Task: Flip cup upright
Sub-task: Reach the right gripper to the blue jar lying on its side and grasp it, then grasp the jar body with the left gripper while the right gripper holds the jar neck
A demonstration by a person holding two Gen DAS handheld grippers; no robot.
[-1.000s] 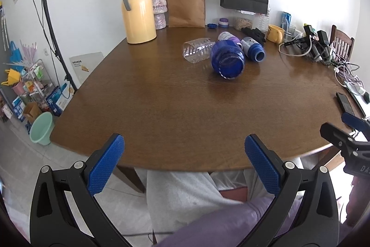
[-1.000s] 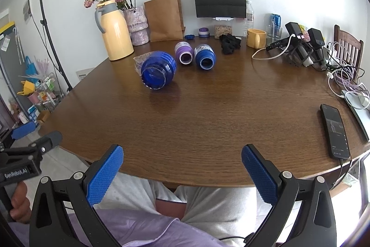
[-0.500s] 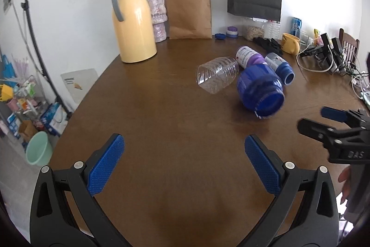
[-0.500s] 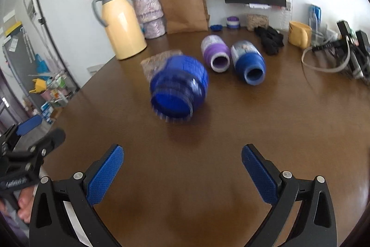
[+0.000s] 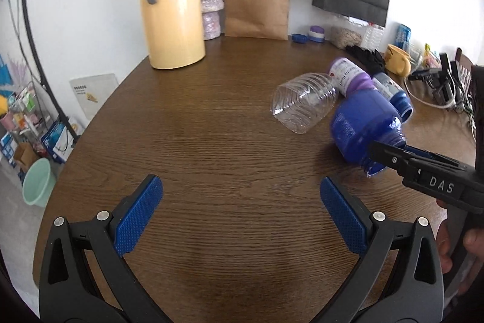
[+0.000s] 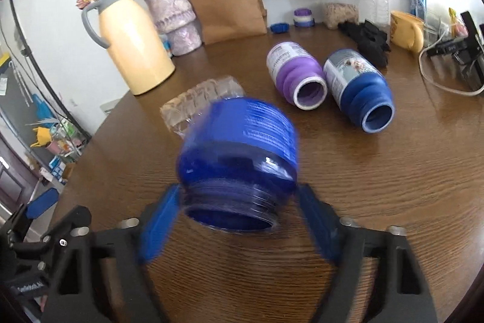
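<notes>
A large dark blue cup (image 6: 239, 153) lies on its side on the brown table (image 6: 393, 202), its open threaded mouth toward me; it also shows in the left wrist view (image 5: 363, 129). My right gripper (image 6: 239, 223) has its blue pads on either side of the cup's mouth rim, closing on it; the view is blurred, so contact is unclear. It also shows from the side in the left wrist view (image 5: 393, 153). My left gripper (image 5: 242, 214) is open and empty over bare table, left of the cup.
A clear plastic bottle (image 5: 302, 105), a purple cup (image 6: 296, 77) and a blue cup (image 6: 360, 90) lie on their sides behind the big cup. A yellow jug (image 5: 171, 11), flower vase (image 6: 175, 20) and paper bags (image 5: 255, 5) stand at the back. Cables and chargers (image 5: 438, 84) are at right.
Both grippers moved forward over the table. My right gripper reached the dark blue cup and narrowed its jaws around the mouth. The left gripper stayed open.
</notes>
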